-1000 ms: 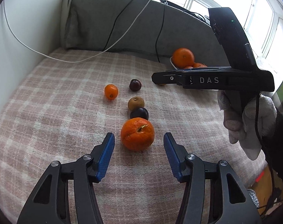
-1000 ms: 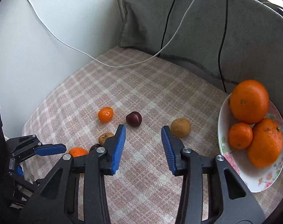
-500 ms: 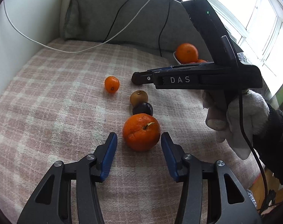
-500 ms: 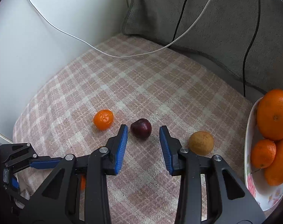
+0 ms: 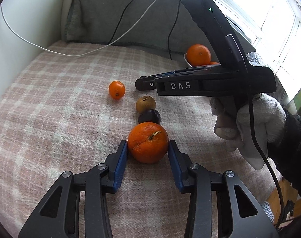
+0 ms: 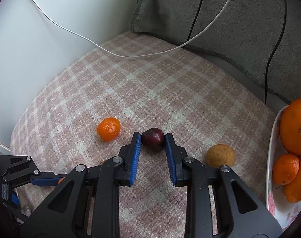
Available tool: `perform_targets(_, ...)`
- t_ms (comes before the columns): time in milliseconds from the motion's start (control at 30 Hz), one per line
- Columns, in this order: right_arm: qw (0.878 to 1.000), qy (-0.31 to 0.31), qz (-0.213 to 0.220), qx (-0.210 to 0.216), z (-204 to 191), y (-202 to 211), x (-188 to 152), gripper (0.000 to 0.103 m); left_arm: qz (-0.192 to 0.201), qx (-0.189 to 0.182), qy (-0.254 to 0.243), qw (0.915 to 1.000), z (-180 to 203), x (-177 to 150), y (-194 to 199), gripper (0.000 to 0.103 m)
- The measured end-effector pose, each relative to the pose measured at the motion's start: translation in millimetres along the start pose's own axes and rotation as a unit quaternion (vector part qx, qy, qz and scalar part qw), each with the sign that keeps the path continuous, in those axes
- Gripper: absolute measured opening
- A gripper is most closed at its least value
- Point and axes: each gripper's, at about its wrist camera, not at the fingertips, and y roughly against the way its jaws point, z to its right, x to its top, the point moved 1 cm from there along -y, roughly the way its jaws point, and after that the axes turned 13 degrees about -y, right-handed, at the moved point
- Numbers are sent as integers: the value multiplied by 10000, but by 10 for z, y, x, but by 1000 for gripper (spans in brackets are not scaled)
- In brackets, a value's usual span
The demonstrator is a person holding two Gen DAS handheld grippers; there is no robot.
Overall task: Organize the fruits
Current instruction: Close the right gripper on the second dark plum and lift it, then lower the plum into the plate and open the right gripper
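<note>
The left gripper (image 5: 148, 148) is clamping an orange (image 5: 148, 142), half hiding the plum (image 5: 150, 116) behind it; the right gripper (image 6: 152, 139) is pinching another plum (image 6: 152, 139).

Setting: home, a living or sleeping corner.
Surface: pink-and-cream plaid blanket (image 6: 170, 91), woven, spread over a soft rounded piece of furniture.
Backing: grey cushion (image 6: 230, 19) propped against a white wall (image 6: 51, 49).
Wiring: white cable (image 6: 130, 54) and black cables (image 6: 273, 45) trailing over the cushion.
Light: daylight through windows (image 5: 269, 6) at right.
Tableware: floral plate (image 6: 273, 204) holding oranges.
</note>
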Motion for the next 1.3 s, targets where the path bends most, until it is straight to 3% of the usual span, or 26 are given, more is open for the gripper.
perform_targets(300,9998,-131,113,101,41,152,-71,26,89,-17,139,9999,-66,-39,74,39)
perform_targets(800,9967,-495,623,174,346,807,-252,26,289,-63,90,9995,68,-8,273,38)
perform_targets(1300,9873,-1070,1171,-58,1076,1449,-543,26,419,-295,-252,9984,450,285,178,38)
